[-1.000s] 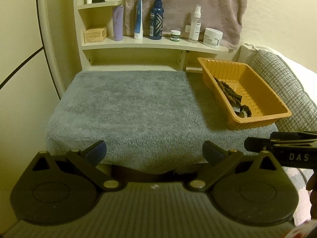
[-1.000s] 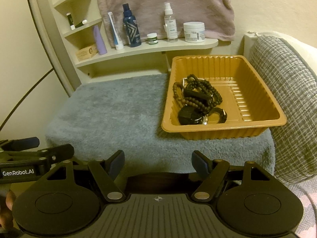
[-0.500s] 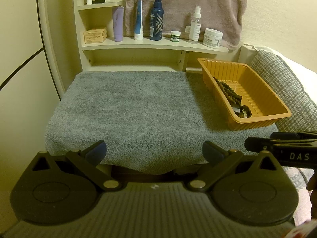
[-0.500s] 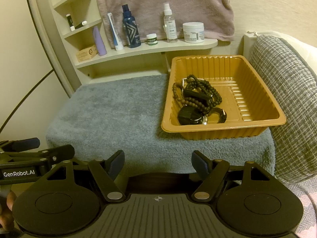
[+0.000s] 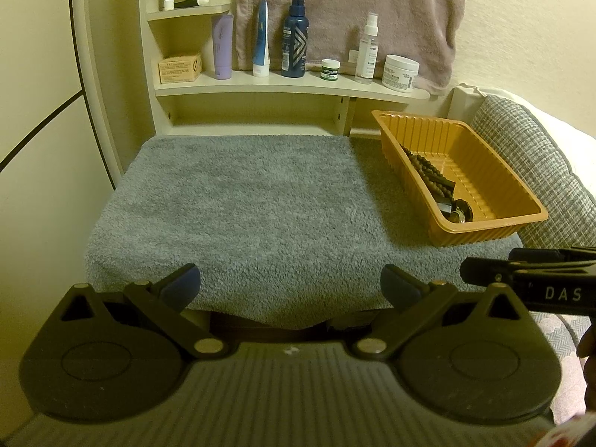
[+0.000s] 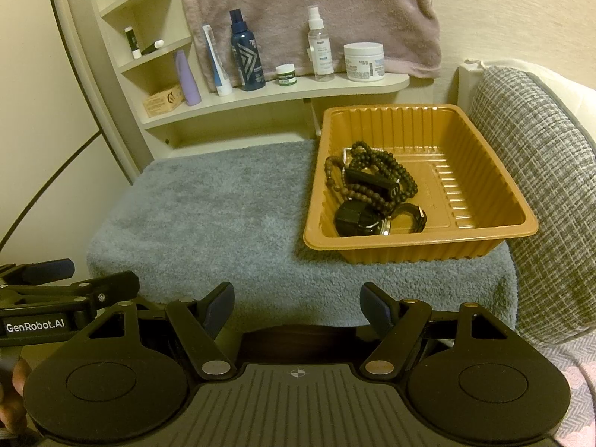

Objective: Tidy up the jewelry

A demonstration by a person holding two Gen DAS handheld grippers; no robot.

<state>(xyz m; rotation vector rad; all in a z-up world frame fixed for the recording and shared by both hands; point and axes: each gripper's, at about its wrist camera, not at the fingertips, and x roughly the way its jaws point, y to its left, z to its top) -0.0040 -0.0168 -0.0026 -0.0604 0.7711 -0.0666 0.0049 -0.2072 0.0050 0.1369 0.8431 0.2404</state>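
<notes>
An orange plastic tray (image 6: pixel 495 186) sits on the right side of a grey towel (image 6: pixel 223 208). It holds dark bead strands (image 6: pixel 376 171) and a black watch (image 6: pixel 361 219) in its left half. In the left wrist view the tray (image 5: pixel 484 171) is at the far right with the beads (image 5: pixel 428 171) inside. My left gripper (image 5: pixel 290 287) is open and empty, at the towel's near edge. My right gripper (image 6: pixel 296 307) is open and empty, in front of the towel and short of the tray.
A cream shelf (image 5: pixel 283 85) behind the towel holds bottles, tubes and jars, with a mauve towel (image 5: pixel 354 11) hanging above. A grey woven cushion (image 6: pixel 540 186) lies right of the tray. A curved cream frame (image 5: pixel 93 74) stands at the left.
Both views have shifted only very slightly; the grippers stay open and nothing has been touched.
</notes>
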